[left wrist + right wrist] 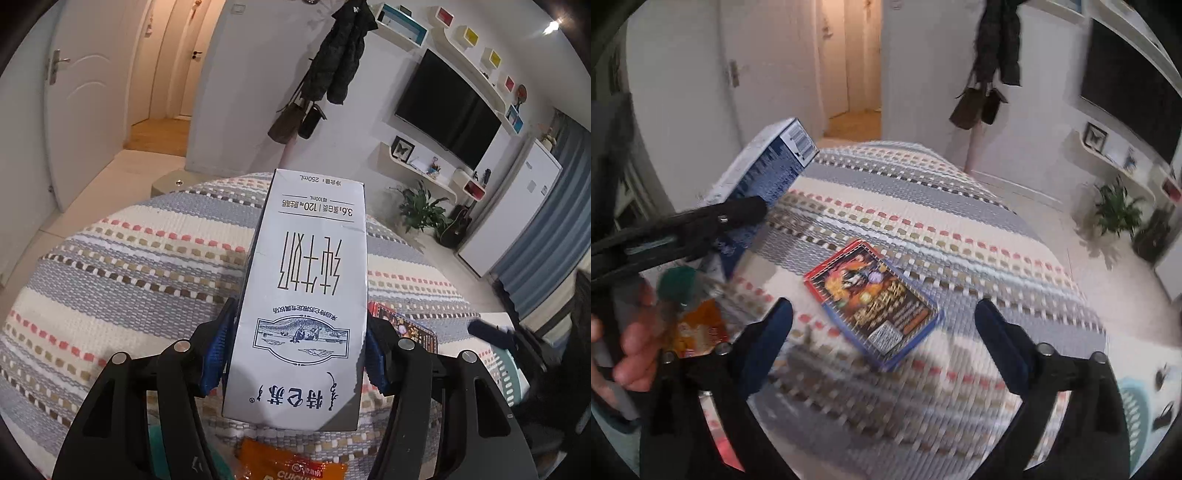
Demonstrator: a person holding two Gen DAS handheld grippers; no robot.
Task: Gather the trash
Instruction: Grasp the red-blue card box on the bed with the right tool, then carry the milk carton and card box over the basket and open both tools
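Observation:
A white and blue milk carton (306, 295) stands out lengthwise from my left gripper (301, 354), which is shut on it with a blue pad against each side. In the right wrist view the same carton (764, 173) hangs tilted over the table's left part. My right gripper (884, 332) is open wide, nothing touching its pads. Below it a flat red and orange snack packet (873, 301) lies on the striped cloth; the left wrist view shows that packet (406, 328) beside the carton. An orange wrapper (291, 465) lies under the carton's near end.
A round table under a striped woven cloth (110, 258) carries everything. A green-capped clear bottle (679, 282) and the orange wrapper (698, 328) sit at the left, by a person's hand (631, 350). A teal perforated basket (1137, 398) is at the lower right.

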